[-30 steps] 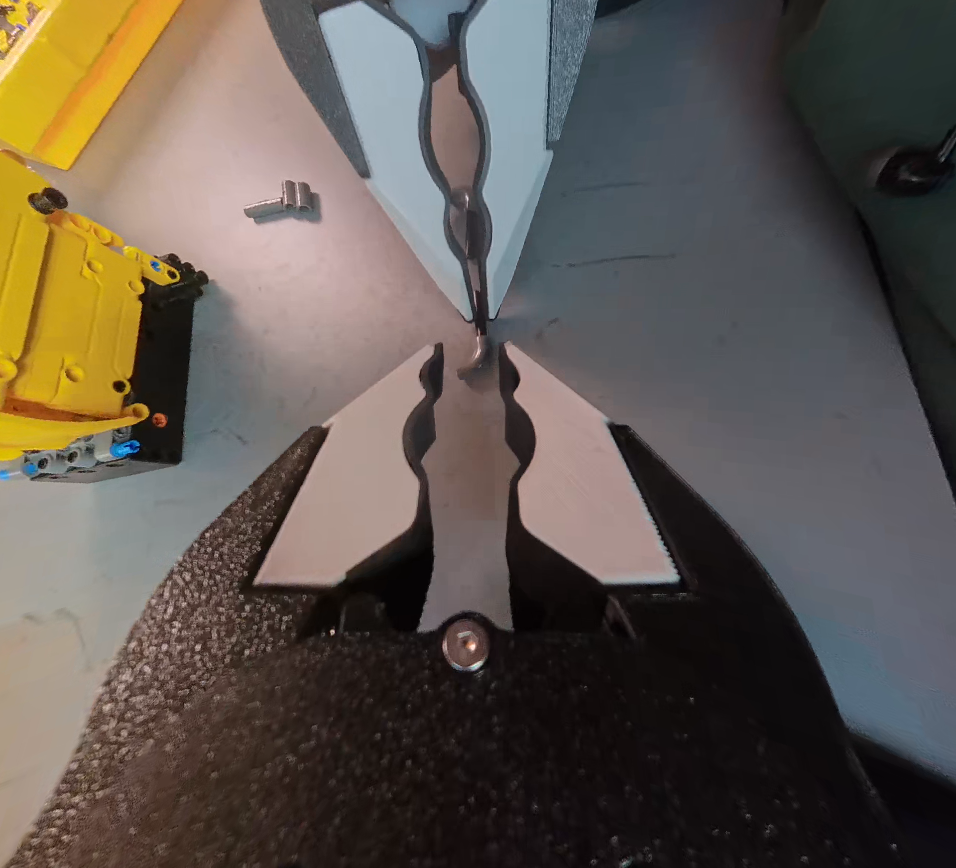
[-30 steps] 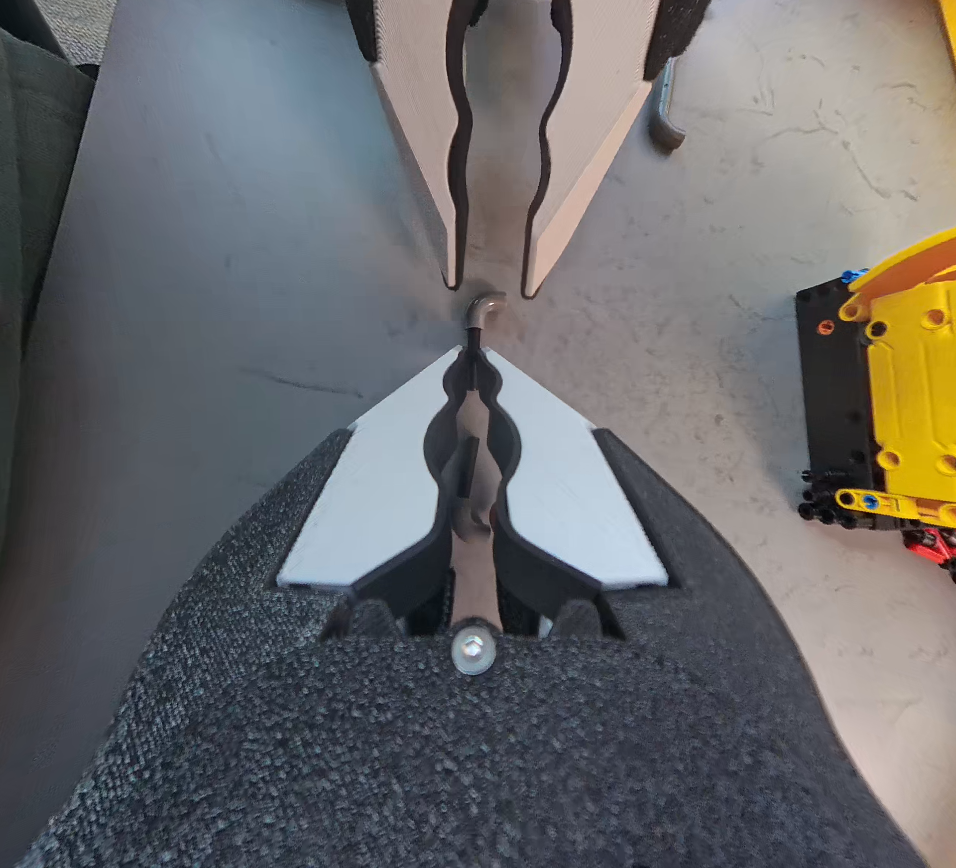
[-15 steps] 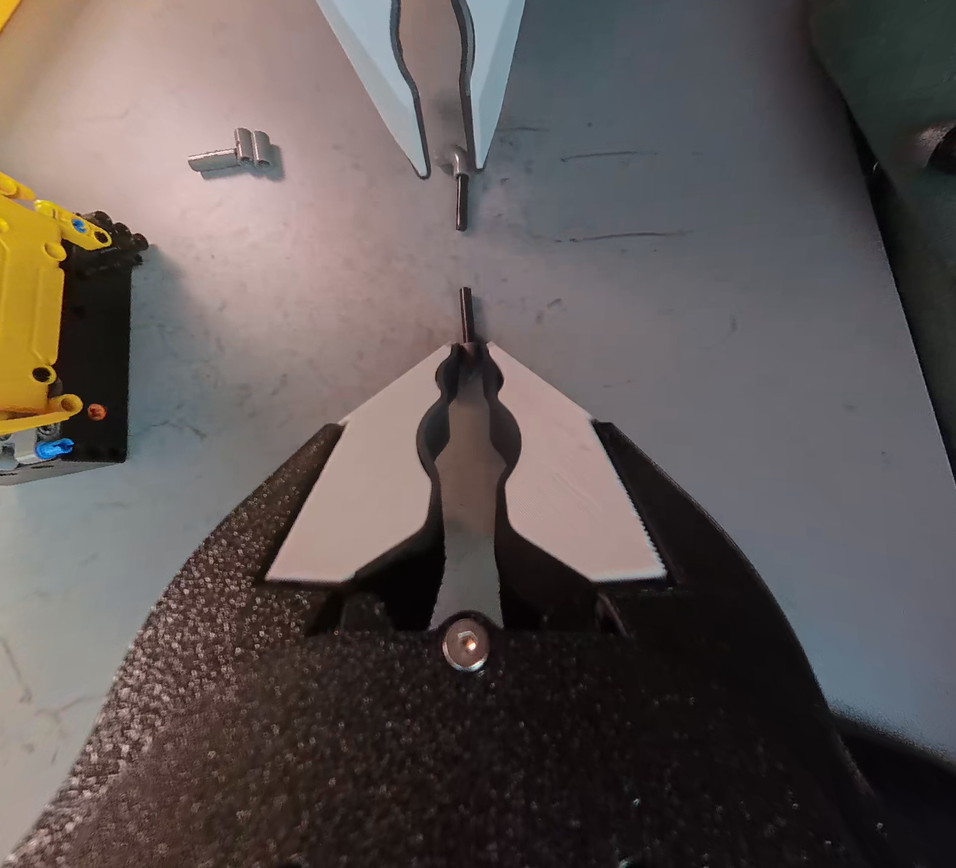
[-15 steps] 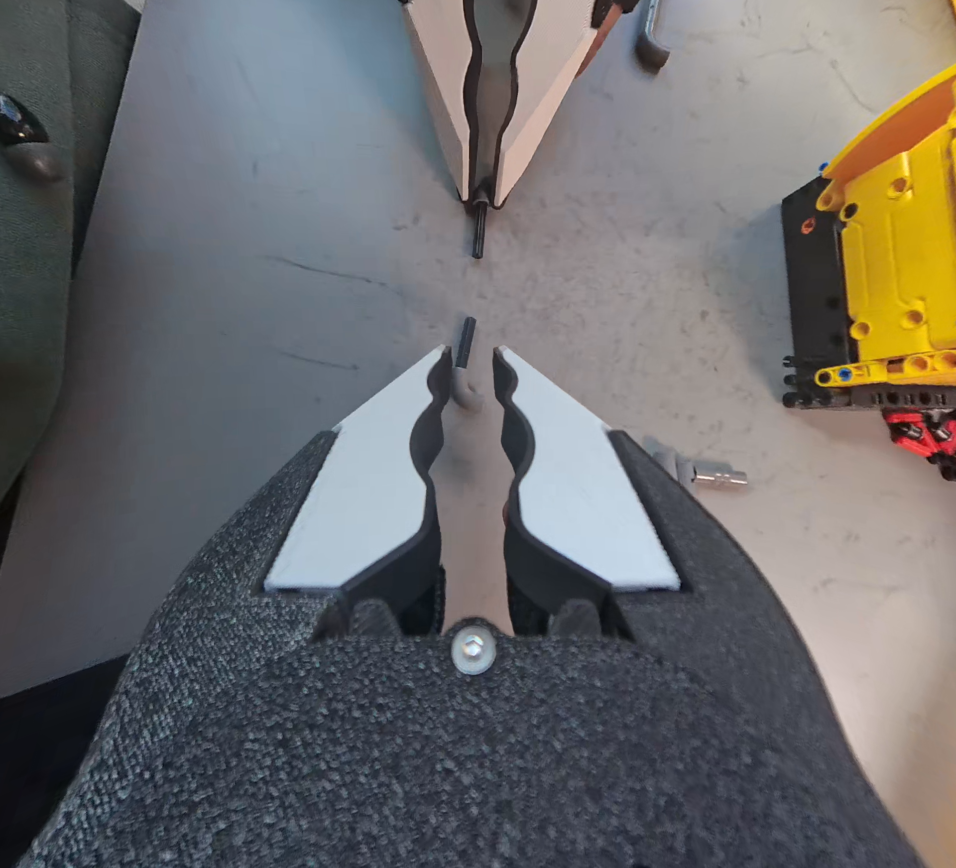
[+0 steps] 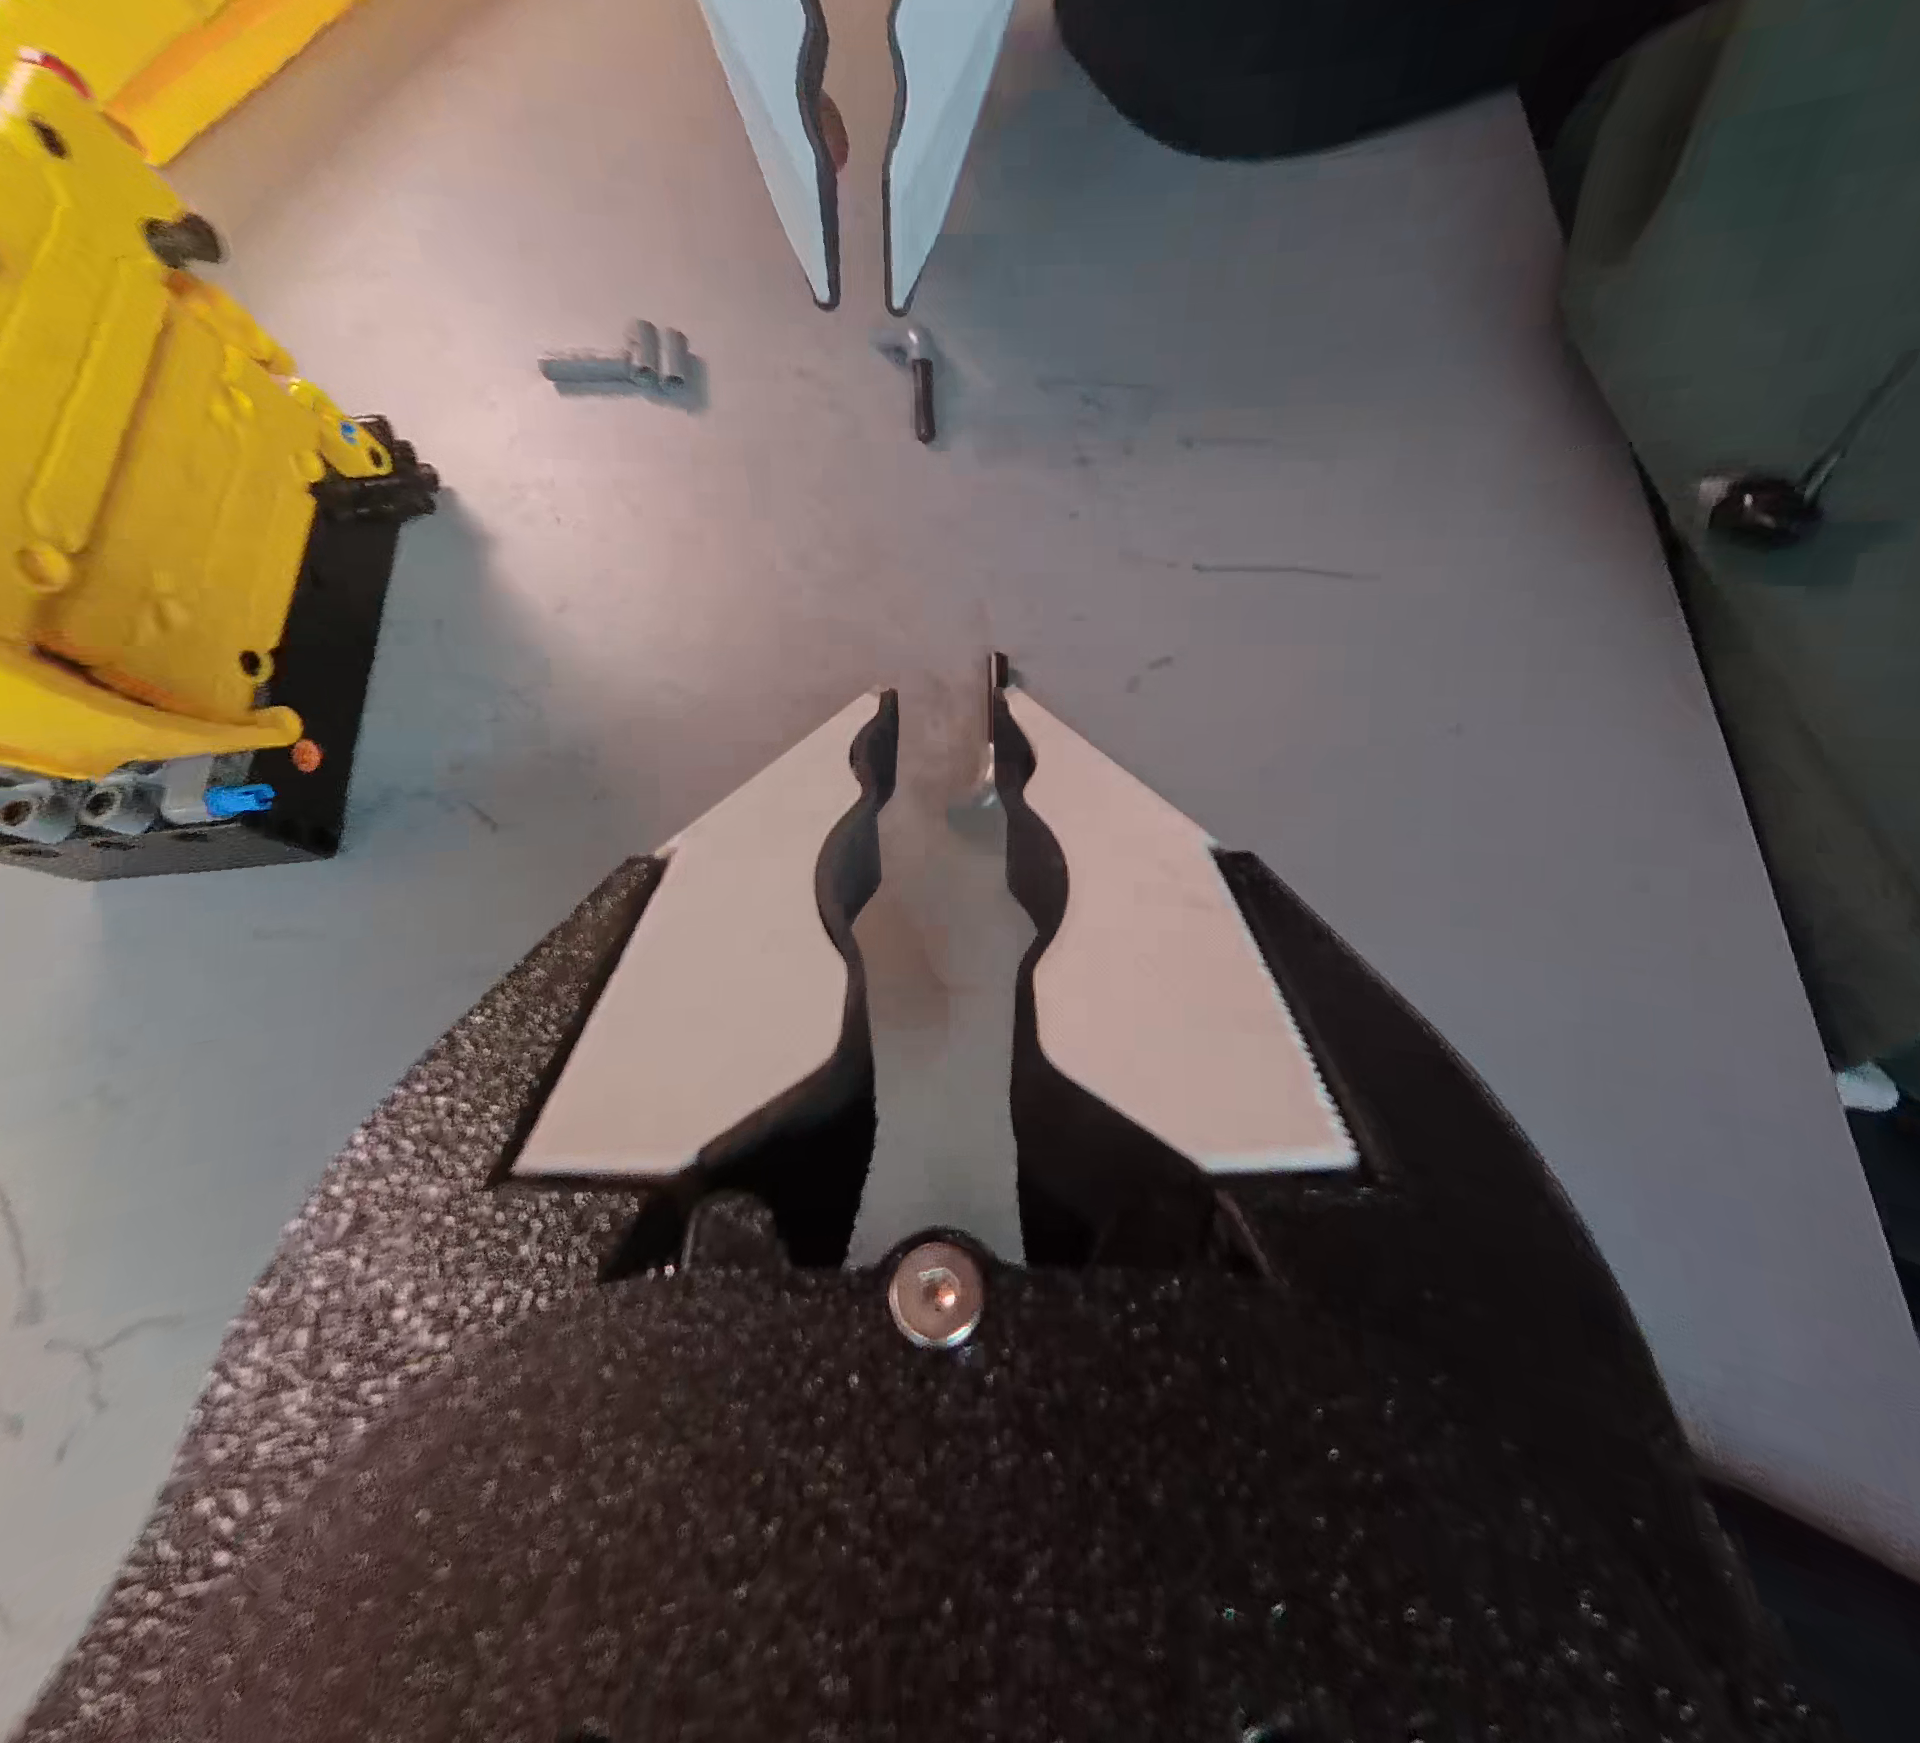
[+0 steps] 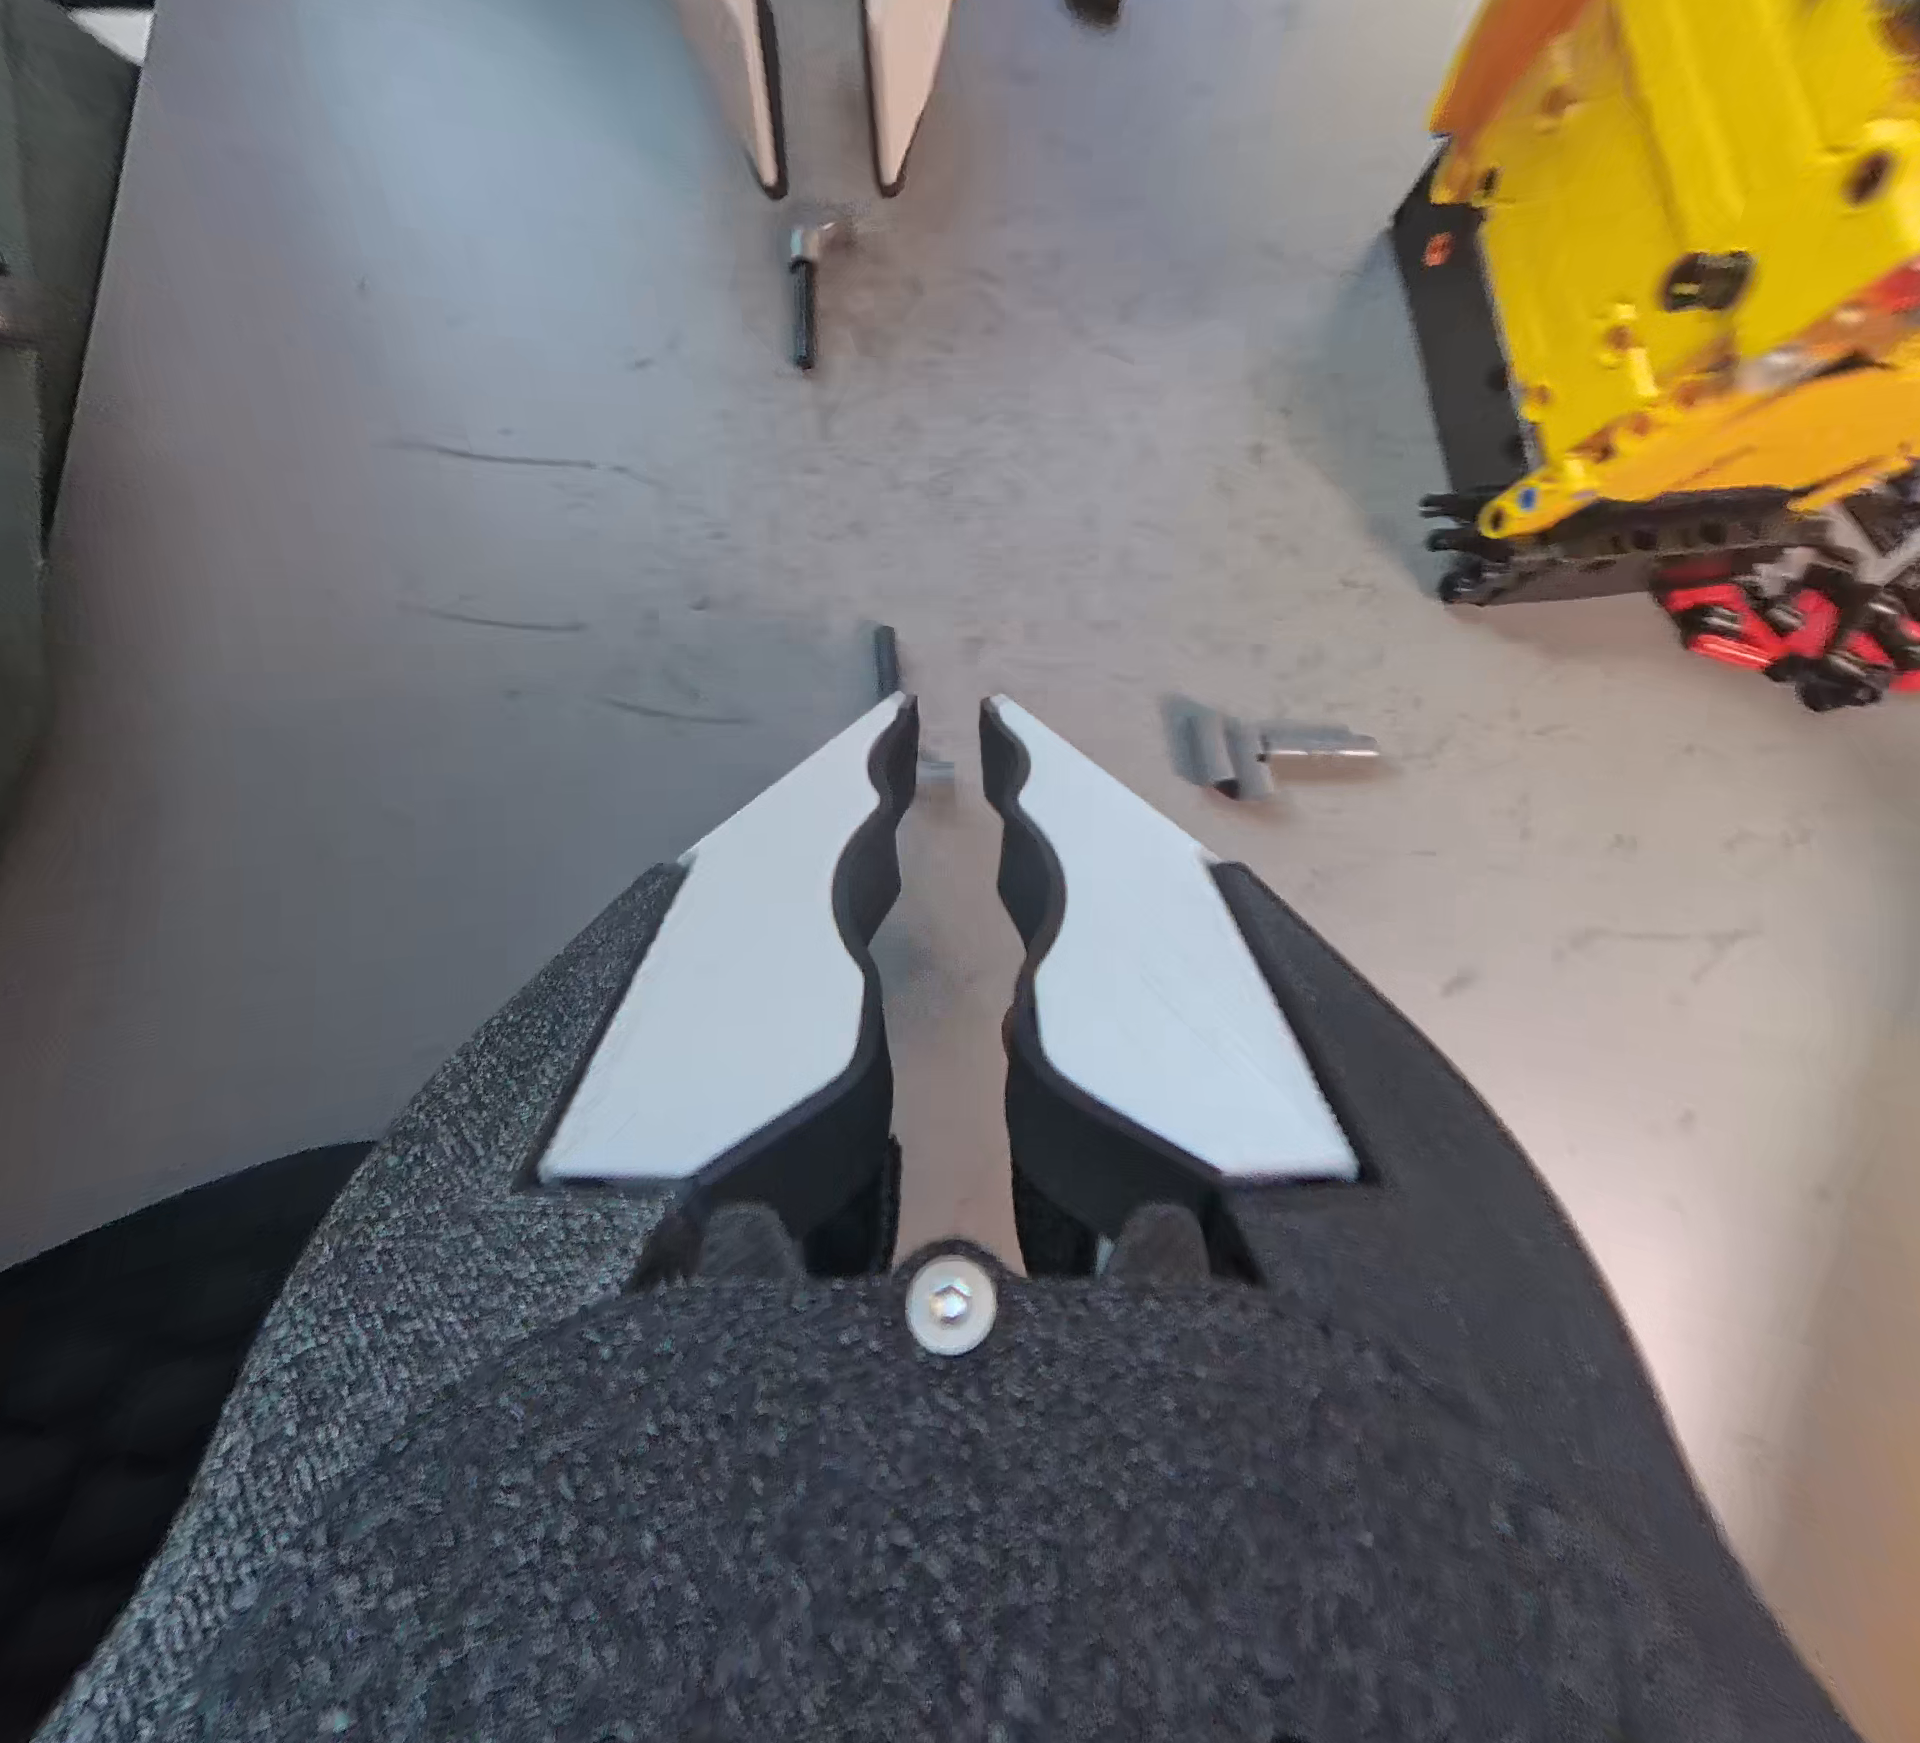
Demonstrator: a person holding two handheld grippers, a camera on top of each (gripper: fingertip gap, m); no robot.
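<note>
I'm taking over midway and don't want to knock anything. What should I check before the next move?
1. Left hand-held gripper open: ok.
2. Right hand-held gripper open: ok.
3. Nearer pin free of the left fingers: cannot tell, it sits right beside one.
4. Farther pin lying loose on the table: ok.
5. Grey connector and yellow model apart from both grippers: ok.

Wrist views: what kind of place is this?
Probably a hobby or lab workbench for brick-model building: a scuffed grey tabletop, a yellow-and-black brick model, and small loose pins lying on the surface.
</note>
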